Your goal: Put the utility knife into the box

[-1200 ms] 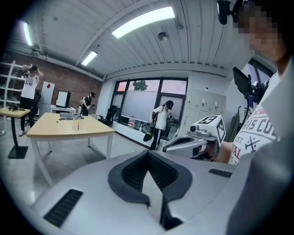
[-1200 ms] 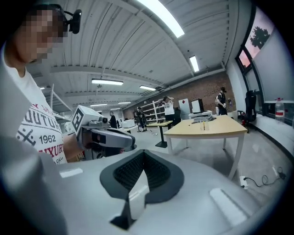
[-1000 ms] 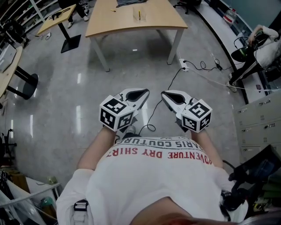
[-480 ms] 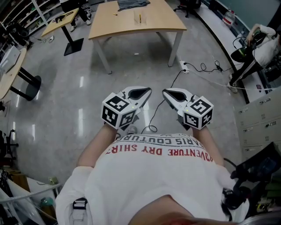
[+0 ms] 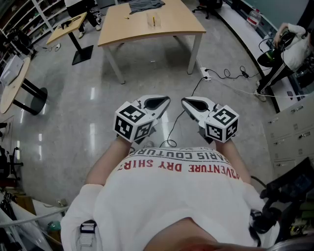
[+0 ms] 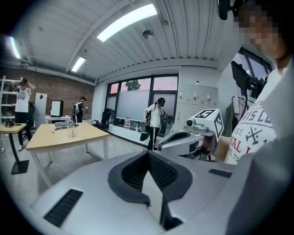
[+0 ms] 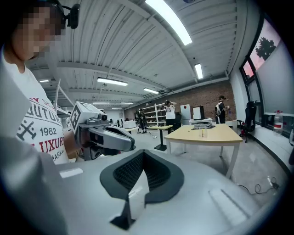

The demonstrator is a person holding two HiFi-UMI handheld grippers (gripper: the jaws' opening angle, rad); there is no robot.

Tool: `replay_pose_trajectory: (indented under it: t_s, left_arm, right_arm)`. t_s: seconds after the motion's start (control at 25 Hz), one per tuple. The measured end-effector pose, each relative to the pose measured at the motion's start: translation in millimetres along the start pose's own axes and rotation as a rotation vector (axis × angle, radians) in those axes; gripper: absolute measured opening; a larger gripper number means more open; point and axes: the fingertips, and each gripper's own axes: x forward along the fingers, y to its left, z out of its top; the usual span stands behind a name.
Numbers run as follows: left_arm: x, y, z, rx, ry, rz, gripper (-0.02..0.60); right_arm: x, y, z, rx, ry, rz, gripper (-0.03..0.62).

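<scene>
Over the floor (image 5: 73, 112), left hand-held gripper (image 5: 167, 100) and right hand-held gripper (image 5: 184, 102) hover pinched together; both empty.

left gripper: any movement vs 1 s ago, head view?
Yes, slightly. Measured against the power strip on the floor, the left gripper has crept forward, toward the table. Its jaws are together, with nothing in them.

Wooden table (image 5: 174, 25), clear box (image 5: 152, 20) and grey cloth (image 5: 146, 5) on top, cable (image 5: 196, 87) on floor (image 5: 68, 112)
</scene>
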Motion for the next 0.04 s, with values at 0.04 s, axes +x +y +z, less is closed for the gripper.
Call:
replay_pose_trajectory:
  t_s: [0.04]
  left_arm:
    - [1.9,-1.5,0.6,0.003,0.001,-0.002,0.002]
  right_arm:
    - [-1.6,-1.4,-0.5,0.000,-0.001,-0.001,0.002]
